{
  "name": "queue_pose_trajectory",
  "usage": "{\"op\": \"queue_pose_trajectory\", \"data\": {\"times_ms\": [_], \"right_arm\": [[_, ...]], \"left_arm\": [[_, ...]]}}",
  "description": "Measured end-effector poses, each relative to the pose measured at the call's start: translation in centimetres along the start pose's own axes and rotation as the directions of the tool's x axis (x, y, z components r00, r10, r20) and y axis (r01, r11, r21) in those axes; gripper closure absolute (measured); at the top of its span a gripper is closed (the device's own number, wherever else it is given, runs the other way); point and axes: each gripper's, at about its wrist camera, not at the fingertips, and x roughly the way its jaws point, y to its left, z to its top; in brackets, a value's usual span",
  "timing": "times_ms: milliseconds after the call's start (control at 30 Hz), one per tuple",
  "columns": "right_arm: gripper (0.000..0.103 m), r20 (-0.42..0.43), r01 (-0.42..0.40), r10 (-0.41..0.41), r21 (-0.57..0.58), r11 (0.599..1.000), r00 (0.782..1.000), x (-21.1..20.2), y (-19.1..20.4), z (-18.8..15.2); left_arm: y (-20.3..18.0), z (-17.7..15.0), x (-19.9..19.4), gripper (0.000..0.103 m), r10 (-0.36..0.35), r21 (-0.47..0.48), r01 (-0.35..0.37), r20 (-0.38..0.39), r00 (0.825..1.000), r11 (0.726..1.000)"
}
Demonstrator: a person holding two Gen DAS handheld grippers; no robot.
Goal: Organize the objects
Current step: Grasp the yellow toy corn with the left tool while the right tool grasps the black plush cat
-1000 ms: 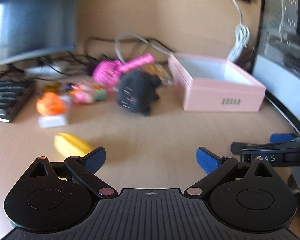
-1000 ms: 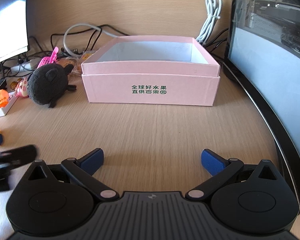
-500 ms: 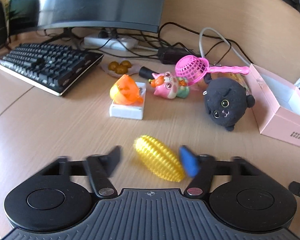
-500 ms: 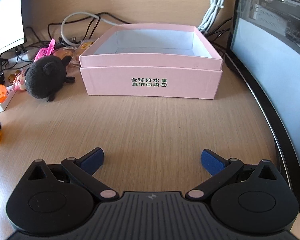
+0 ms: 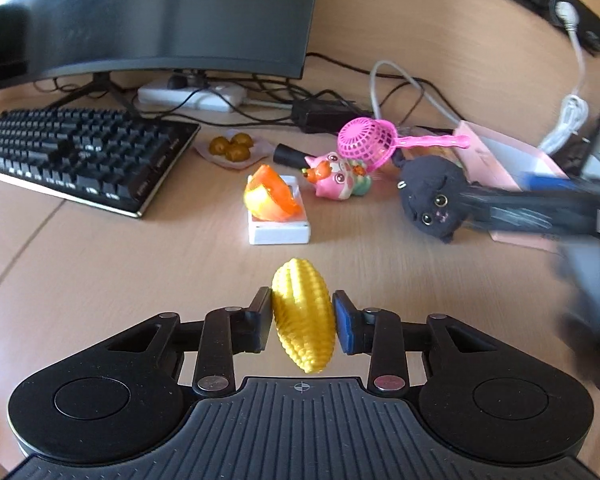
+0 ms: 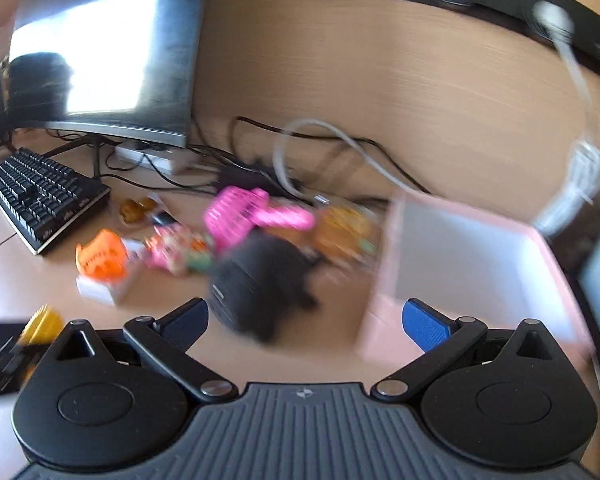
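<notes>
In the left wrist view, the keyboard (image 5: pixel 80 156) occupies the left of the frame on the surface (image 5: pixel 100 264). The toy corn (image 5: pixel 303 316) sits lower centre. The plush cat (image 5: pixel 432 200) lies right, with the net scoop (image 5: pixel 380 142) behind it.

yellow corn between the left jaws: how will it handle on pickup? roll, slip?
The corn looks like rigid ribbed plastic, so it probably stays stiff and light. Its tapered, rounded body may pivot or squirt out between the pads of the left gripper, which have just been closing on it. Set down on the desk, it could roll sideways.
</notes>
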Motion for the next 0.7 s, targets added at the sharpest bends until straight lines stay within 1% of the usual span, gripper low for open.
{"op": "queue_pose_trajectory", "data": {"times_ms": [67, 133, 167, 200, 267, 300, 367, 433, 533, 633, 700], "right_arm": [[0.0, -0.014, 0.014, -0.015, -0.032, 0.999, 1.0, 2.6, 1.5, 1.1], [0.0, -0.038, 0.059, -0.062, -0.071, 0.996, 0.997, 4.9, 2.7, 1.5], [0.004, -0.057, 0.082, -0.087, -0.09, 0.993, 0.995, 5.8, 3.2, 1.6], [0.014, -0.078, 0.095, -0.103, -0.103, 0.99, 0.992, 6.5, 3.6, 1.7], [0.031, -0.147, 0.081, -0.095, -0.1, 0.992, 0.985, 7.3, 3.7, 1.8], [0.032, -0.159, 0.08, -0.094, -0.095, 0.992, 0.983, 7.1, 3.8, 1.9], [0.032, -0.163, 0.055, -0.069, -0.087, 0.995, 0.984, 5.2, 3.7, 2.0], [0.033, -0.149, 0.033, -0.047, -0.089, 0.995, 0.988, 2.6, 3.6, 1.9], [0.033, -0.128, 0.025, -0.037, -0.093, 0.995, 0.991, -2.6, 2.5, 1.4], [0.033, -0.122, 0.05, -0.058, -0.067, 0.996, 0.991, -7.9, 0.4, 0.4], [0.033, -0.136, 0.072, -0.078, -0.047, 0.996, 0.988, -10.8, -1.4, -0.6]], "left_arm": [[1.1, 0.3, -0.9, 0.067, -0.029, 0.021, 0.029, 0.004, 1.0, 0.999], [2.1, 0.6, -1.4, 0.067, -0.06, 0.022, 0.06, 0.006, 0.998, 0.998], [2.5, 0.8, -1.4, 0.067, -0.077, 0.019, 0.076, 0.002, 0.997, 0.997], [2.9, 0.9, -1.3, 0.067, -0.093, 0.016, 0.093, -0.003, 0.996, 0.996], [3.4, 1.0, -1.2, 0.067, -0.125, 0.017, 0.125, -0.012, 0.992, 0.992], [3.4, 1.0, -1.2, 0.067, -0.141, 0.025, 0.141, -0.015, 0.99, 0.99], [3.2, 1.0, -1.2, 0.067, -0.179, 0.051, 0.18, -0.028, 0.983, 0.982], [2.6, 0.8, -1.1, 0.067, -0.223, 0.074, 0.225, -0.046, 0.974, 0.971], [1.1, 0.5, -0.9, 0.067, -0.299, 0.106, 0.306, -0.081, 0.951, 0.946], [-1.1, 0.5, -0.5, 0.067, -0.368, 0.118, 0.382, -0.123, 0.922, 0.917], [-3.1, 1.1, -0.4, 0.067, -0.399, 0.144, 0.415, -0.124, 0.908, 0.898]]}}
